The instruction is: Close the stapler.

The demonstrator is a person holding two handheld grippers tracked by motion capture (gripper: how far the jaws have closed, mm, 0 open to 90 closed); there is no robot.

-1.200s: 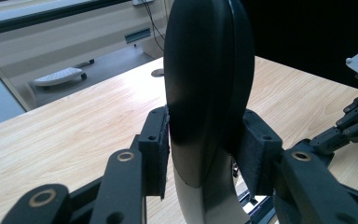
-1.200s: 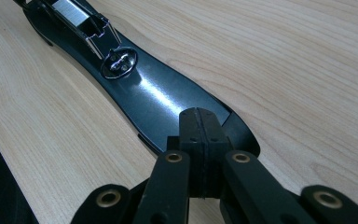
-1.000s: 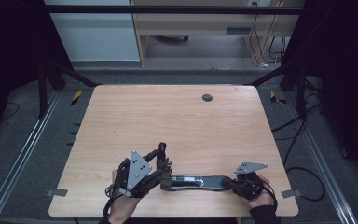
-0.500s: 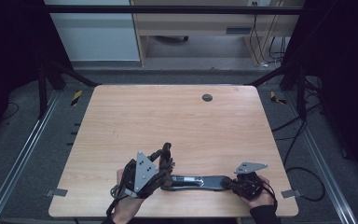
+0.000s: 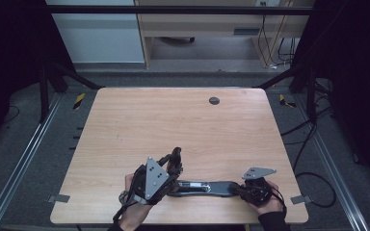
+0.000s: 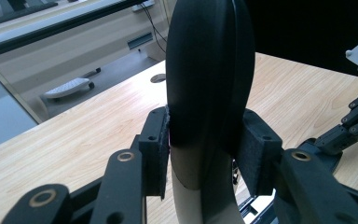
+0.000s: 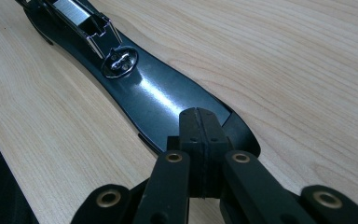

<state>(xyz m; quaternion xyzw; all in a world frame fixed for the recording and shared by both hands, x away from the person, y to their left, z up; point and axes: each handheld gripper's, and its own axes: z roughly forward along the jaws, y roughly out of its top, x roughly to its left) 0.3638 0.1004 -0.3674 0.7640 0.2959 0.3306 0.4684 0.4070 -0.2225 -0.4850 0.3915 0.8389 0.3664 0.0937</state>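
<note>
1. Lying near the front edge of the pale wood-grain counter [image 5: 183, 125], the long glossy black stapler [image 5: 207, 186] has its long axis running left to right between the two hands.
2. Its base rests flat on the counter, and a bright metal staple channel [image 7: 81, 21] shows on top of that base in the right claw view.
3. Its upper arm [image 6: 207, 70], a smooth, rounded, matt black shell of what looks like plastic, is hinged up and stands steeply above the left end.
4. The left claw [image 6: 209, 151] is clamped across this raised arm, its foam-faced pads [image 6: 254, 156] pressing on both sides.
5. The right claw [image 7: 200, 140] has its jaws closed flat against each other, with nothing between them; its tip sits on or just over the rounded right end of the base, and contact cannot be told for certain.
6. Judging from this layout, the right claw steadies the base, while the left claw is the one placed to swing the arm about the hinge at the left end.
</note>
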